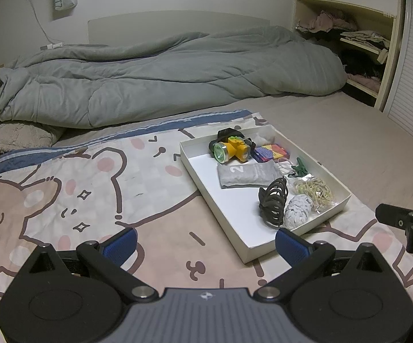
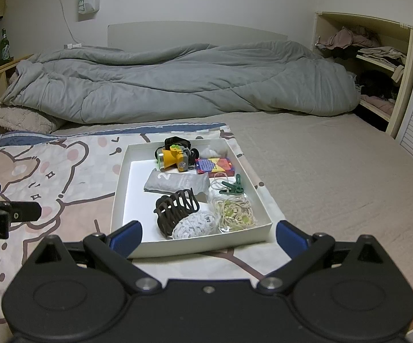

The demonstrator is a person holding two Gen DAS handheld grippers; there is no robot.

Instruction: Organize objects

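A shallow white box [image 2: 259, 230] lies on a cartoon-bear blanket [image 2: 63, 183] spread over the bed. Along its far edge sit a yellow headlamp [image 2: 175, 158] and a colourful small carton [image 2: 213, 165]; a grey packet [image 2: 175, 184] occupies the middle. Nearer the cameras lie a dark hair claw [image 2: 175, 208], touching a pale knitted scrunchie [image 2: 195, 225], beside a clear bag of rubber bands [image 2: 235, 211] and green clothespins [image 2: 232, 187]. The right gripper [image 2: 207, 235], fingers spread wide and empty, is held just before the box's near wall. The left gripper [image 1: 206, 241], likewise spread and empty, is held over the blanket beside the box's near corner. A grey duvet [image 2: 177, 83] is bunched along the headboard; an open shelf [image 2: 377, 57] holds folded clothes.
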